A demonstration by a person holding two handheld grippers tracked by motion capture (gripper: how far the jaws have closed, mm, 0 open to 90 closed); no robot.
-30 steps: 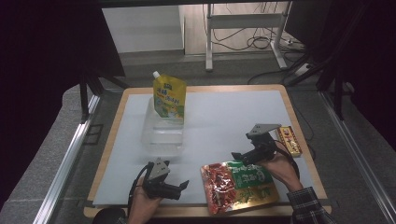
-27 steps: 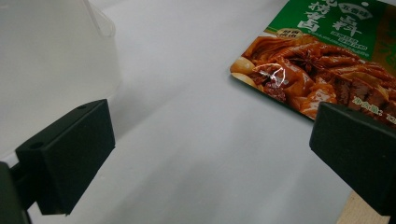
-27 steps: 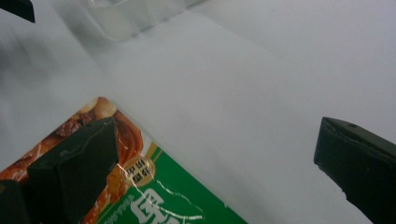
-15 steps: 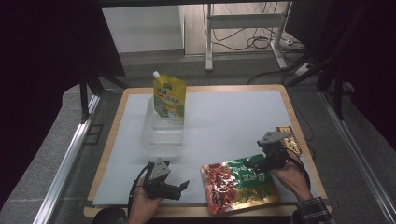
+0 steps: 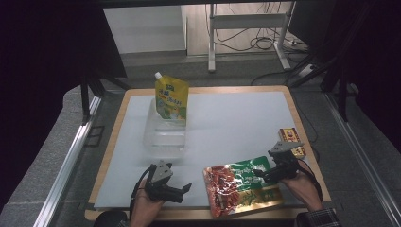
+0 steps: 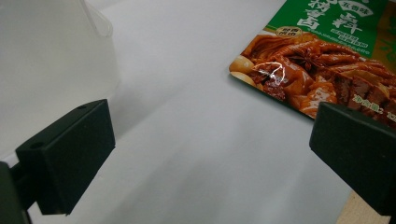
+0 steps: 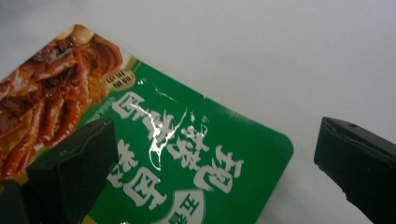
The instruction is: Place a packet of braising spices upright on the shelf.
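Food pack (image 5: 243,189) lies flat on the white table (image 5: 236,123), near the front edge and a bit to the right. It is shiny, red at one end and green at the other. Its long side runs left to right, tilted a little, so the green end sits farther back and more to the right.

Right claw (image 5: 259,173) hangs right over the green end of the pack. In the right gripper view the green corner (image 7: 261,154) lies between the two black jaws, which stand wide apart and hold nothing. One jaw is over the pack and the other is over bare table past the corner. I cannot tell if the jaws touch the pack yet. The right hand (image 5: 302,187) comes in from the front right, with the claw pointing left and down.

Left claw (image 5: 187,189) is just to the left of the pack's red end, with a strip of table between them. It points right, toward the pack. Its jaws are wide apart too and hold nothing. The left hand (image 5: 144,205) rests low by the front edge.

The right claw is the nearer one, so I think it will grab the green corner.

Farther back stand a clear tub (image 5: 164,135) and a yellow pouch (image 5: 171,97) leaning in it. A small box (image 5: 291,141) lies by the right edge.
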